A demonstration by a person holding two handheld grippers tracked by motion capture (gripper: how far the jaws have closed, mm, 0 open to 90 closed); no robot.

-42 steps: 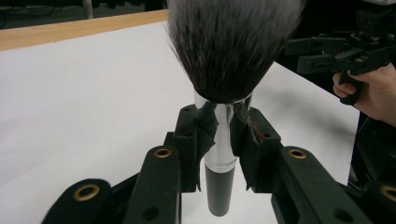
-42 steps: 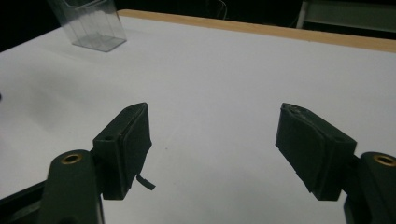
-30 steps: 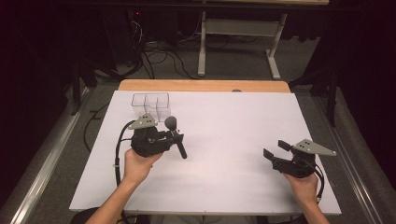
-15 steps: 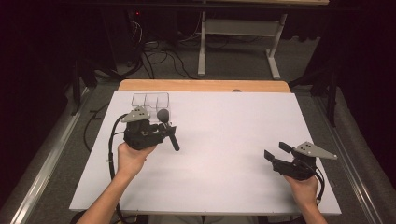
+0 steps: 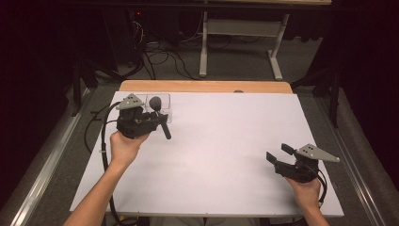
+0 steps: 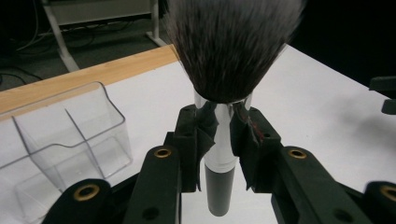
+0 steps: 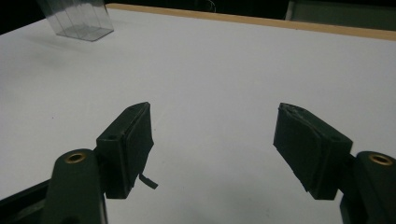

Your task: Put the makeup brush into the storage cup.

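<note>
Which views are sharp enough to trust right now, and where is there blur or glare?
Left gripper view: brush bristles soft and close, its ferrule glinting; clear organizer readable. Right gripper view: jaws crisp, white table evenly lit, organizer dim. High view: sharp table, dark surroundings.

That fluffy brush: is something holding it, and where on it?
Yes. The left tongs are shut on the makeup brush, clamping its shiny metal collar just below the bristles. The right tongs are open and hold nothing.

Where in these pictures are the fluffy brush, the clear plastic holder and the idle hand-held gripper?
Makeup brush [image 6: 231,51], left gripper view, on the dark bristles.
Clear organizer [image 6: 70,135], left gripper view, on its front wall.
Right hand-held gripper [image 7: 212,144], right gripper view, midway between its open fingertips.
</note>
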